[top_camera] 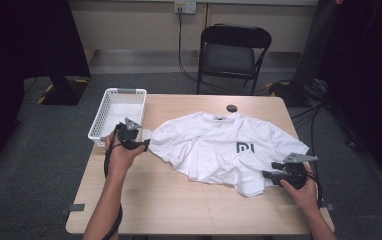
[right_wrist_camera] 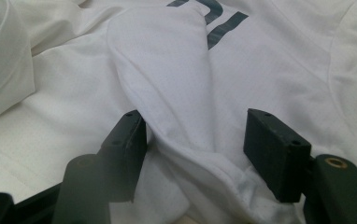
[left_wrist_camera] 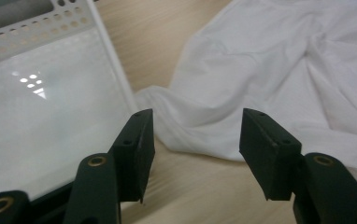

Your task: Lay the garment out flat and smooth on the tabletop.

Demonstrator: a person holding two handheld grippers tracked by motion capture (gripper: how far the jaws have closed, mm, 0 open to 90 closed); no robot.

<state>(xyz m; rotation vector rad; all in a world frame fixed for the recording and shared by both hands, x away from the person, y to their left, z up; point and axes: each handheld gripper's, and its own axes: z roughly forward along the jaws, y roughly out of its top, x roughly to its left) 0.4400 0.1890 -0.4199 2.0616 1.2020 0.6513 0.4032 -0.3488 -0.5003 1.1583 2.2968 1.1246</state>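
- High view: white T-shirt point(top_camera: 224, 150) lies crumpled, spread over the middle of the wooden table point(top_camera: 169, 200); white perforated basket point(top_camera: 116, 112) at the table's left edge.
- Left gripper point(top_camera: 138, 141): jaws wide apart, nothing held, poised by the shirt's sleeve beside the basket.
- Right gripper point(top_camera: 271, 170): jaws wide apart, straddling a raised fold at the shirt's lower edge, not closed on it.
- Black folding chair point(top_camera: 231, 52) beyond the table.

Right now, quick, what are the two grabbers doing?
Left gripper: jaws open, holding nothing, by the T-shirt sleeve.
Right gripper: jaws open around a fold of the T-shirt.
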